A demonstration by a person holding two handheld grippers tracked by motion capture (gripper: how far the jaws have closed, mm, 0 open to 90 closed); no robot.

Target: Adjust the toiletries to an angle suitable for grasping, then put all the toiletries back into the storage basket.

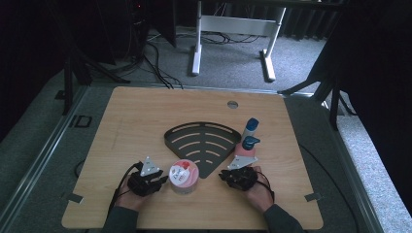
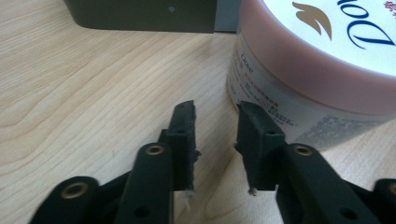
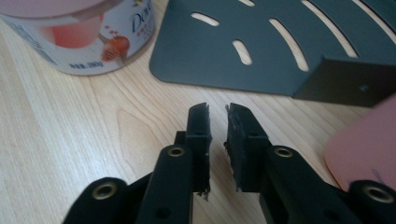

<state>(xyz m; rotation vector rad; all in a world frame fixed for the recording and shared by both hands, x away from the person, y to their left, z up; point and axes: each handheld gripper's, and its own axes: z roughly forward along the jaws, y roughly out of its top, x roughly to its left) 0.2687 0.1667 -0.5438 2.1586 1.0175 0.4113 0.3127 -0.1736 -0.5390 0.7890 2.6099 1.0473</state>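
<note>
A: On the wooden table (image 1: 145, 111), where does the Dove cream jar (image 1: 183, 176) stand?

B: Upright at the near edge, just beside the tip of the dark slotted corner shelf (image 1: 204, 141), between both grippers.

A: Left gripper (image 2: 215, 122) status?

B: Jaws parted, nothing between them; the jar sits just beside its right jaw.

A: Right gripper (image 3: 218, 122)?

B: Jaws slightly apart, empty, over bare wood near the shelf.

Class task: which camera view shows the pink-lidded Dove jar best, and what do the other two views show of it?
The high view shows the whole jar, standing on the table between both grippers. The left gripper view gives a cropped close-up of its lid edge and side label; the right gripper view catches its lower wall, upper left.
</note>
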